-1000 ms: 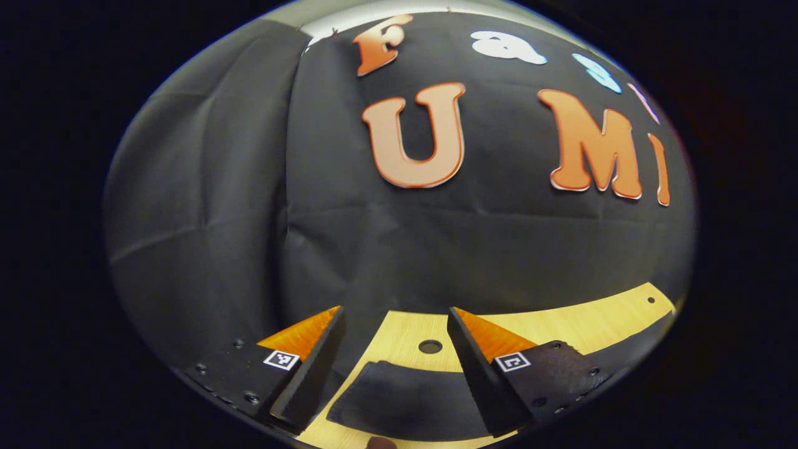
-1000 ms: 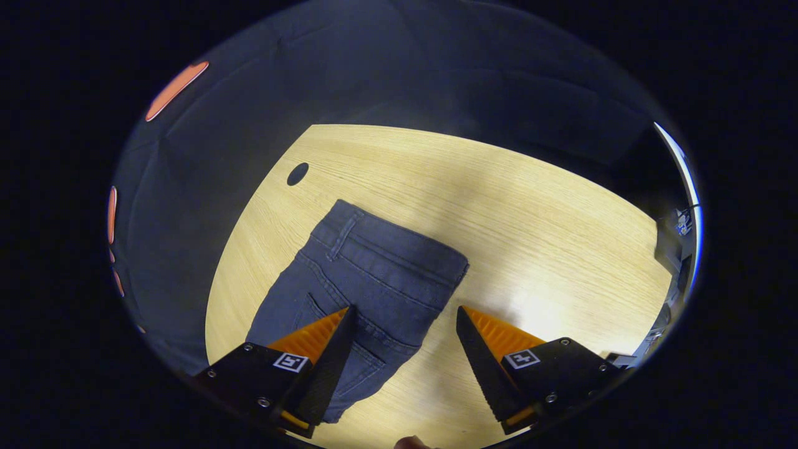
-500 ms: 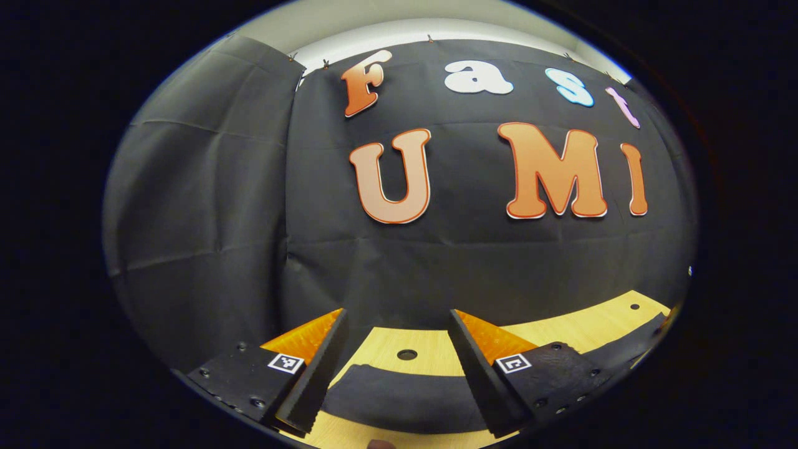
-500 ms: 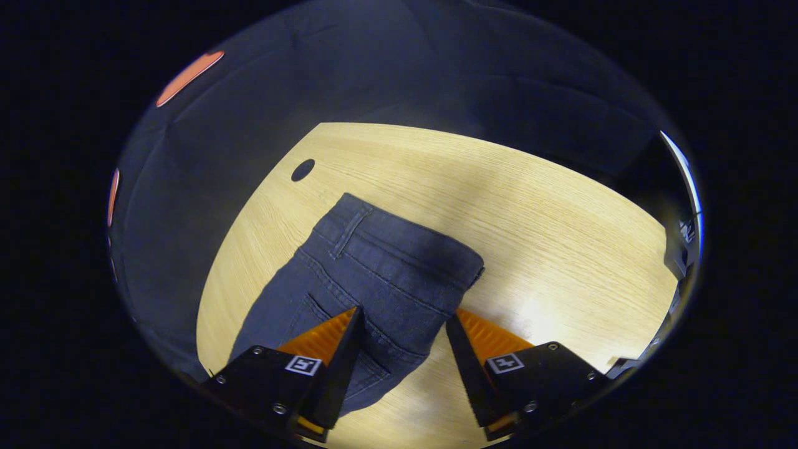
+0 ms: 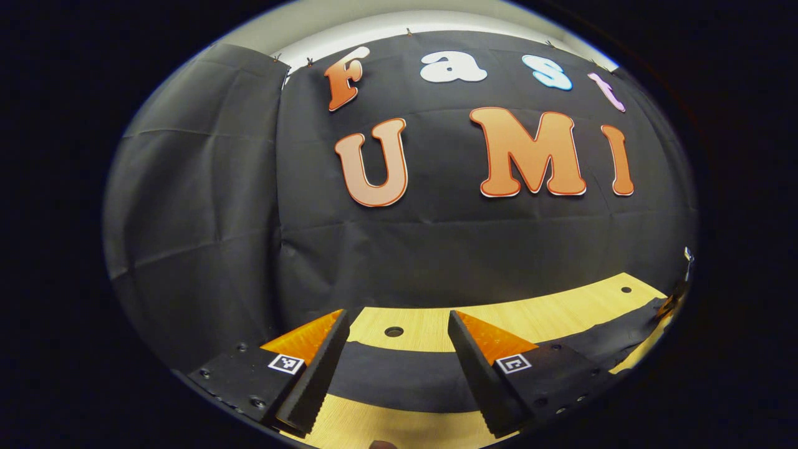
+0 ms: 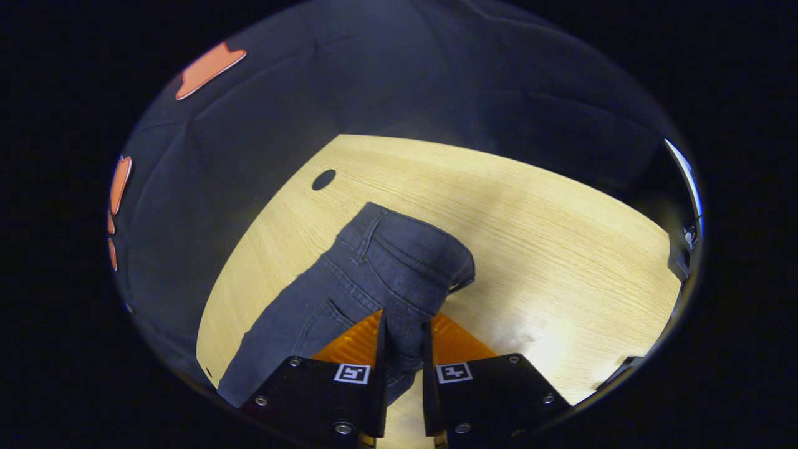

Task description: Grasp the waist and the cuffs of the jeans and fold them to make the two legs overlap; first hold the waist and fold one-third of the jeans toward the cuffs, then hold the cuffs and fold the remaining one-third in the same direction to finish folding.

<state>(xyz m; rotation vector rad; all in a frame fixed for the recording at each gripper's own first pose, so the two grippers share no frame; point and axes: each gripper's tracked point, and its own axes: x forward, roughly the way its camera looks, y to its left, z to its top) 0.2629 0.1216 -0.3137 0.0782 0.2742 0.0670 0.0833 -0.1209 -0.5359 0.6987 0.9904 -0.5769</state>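
Note:
The dark jeans (image 6: 380, 262) lie on the wooden table (image 6: 530, 224) in the right gripper view, waistband at the far end, back pocket facing up. My right gripper (image 6: 405, 315) is shut on the side edge of the jeans just below the waist, and the denim is pinched and bunched between both fingers. In the left gripper view the jeans (image 5: 399, 377) show as a dark band across the table (image 5: 548, 312), reaching off to the right. My left gripper (image 5: 396, 312) stands open just over that band, its fingers on either side and nothing gripped.
The booth's black cloth wall (image 5: 187, 218) stands close behind the table's far edge. The tabletop has a round hole (image 5: 393, 331) near the left gripper and another hole (image 6: 323, 179) beyond the waistband. Bare wood lies right of the jeans.
My right gripper has gone from wide open to shut on the jeans near the waist, bunching the cloth. The left gripper has stayed open and shifted, with the jeans now spanning its fingers.

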